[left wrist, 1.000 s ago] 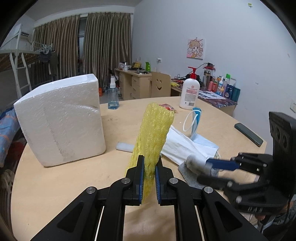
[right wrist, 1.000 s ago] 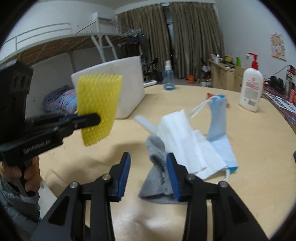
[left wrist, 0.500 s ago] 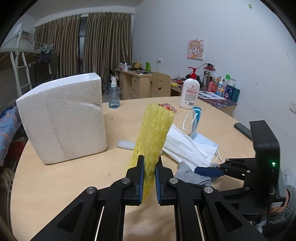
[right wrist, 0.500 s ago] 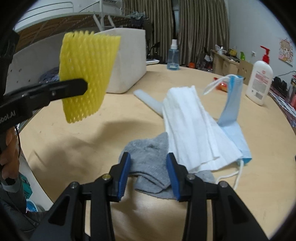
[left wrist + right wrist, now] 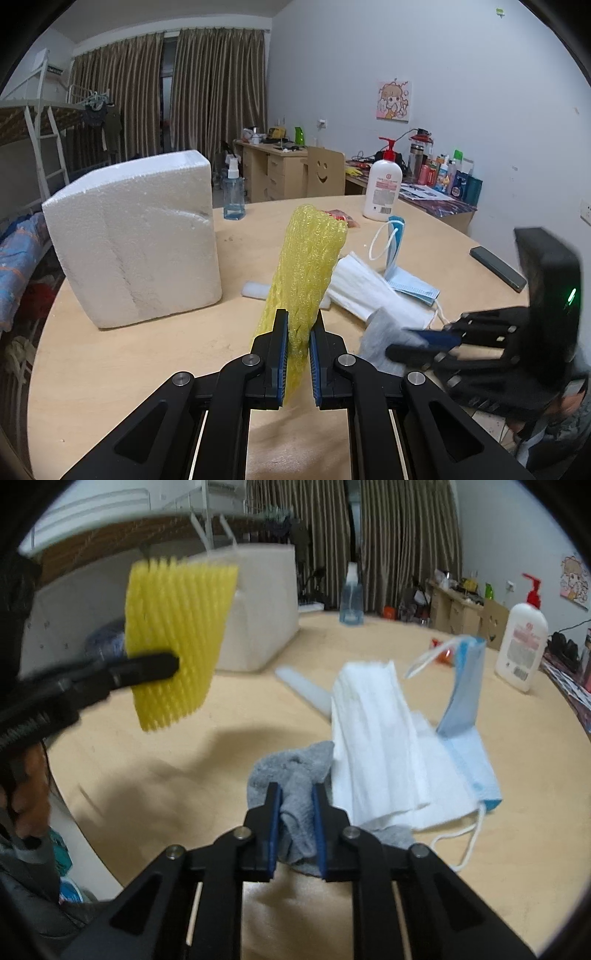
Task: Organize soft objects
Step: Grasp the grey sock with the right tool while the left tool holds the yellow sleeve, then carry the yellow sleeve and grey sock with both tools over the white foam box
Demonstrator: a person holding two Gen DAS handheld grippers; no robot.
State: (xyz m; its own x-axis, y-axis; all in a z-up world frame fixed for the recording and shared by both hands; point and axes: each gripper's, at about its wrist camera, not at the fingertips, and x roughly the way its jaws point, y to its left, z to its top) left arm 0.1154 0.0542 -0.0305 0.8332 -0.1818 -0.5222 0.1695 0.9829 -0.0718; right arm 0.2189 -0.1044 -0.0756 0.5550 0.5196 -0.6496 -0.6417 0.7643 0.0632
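My left gripper (image 5: 298, 328) is shut on a yellow foam net sleeve (image 5: 308, 258) and holds it upright above the round wooden table (image 5: 129, 362). The sleeve also shows in the right wrist view (image 5: 177, 635). My right gripper (image 5: 297, 805) is shut on a grey sock (image 5: 291, 775) at the near edge of the table; the sock also shows in the left wrist view (image 5: 380, 332). A white face mask (image 5: 373, 738) and a blue face mask (image 5: 465, 716) lie just beyond the sock. A white foam strip (image 5: 303, 686) lies behind them.
A big white styrofoam block (image 5: 136, 236) stands at the left of the table. A spray bottle (image 5: 233, 195), a lotion pump bottle (image 5: 382, 184) and a dark phone (image 5: 496, 267) stand or lie further back and right. Desks and a bunk bed are behind.
My right gripper has closed on the grey sock, which was loose between its open fingers before. My left gripper still holds the yellow sleeve in about the same place.
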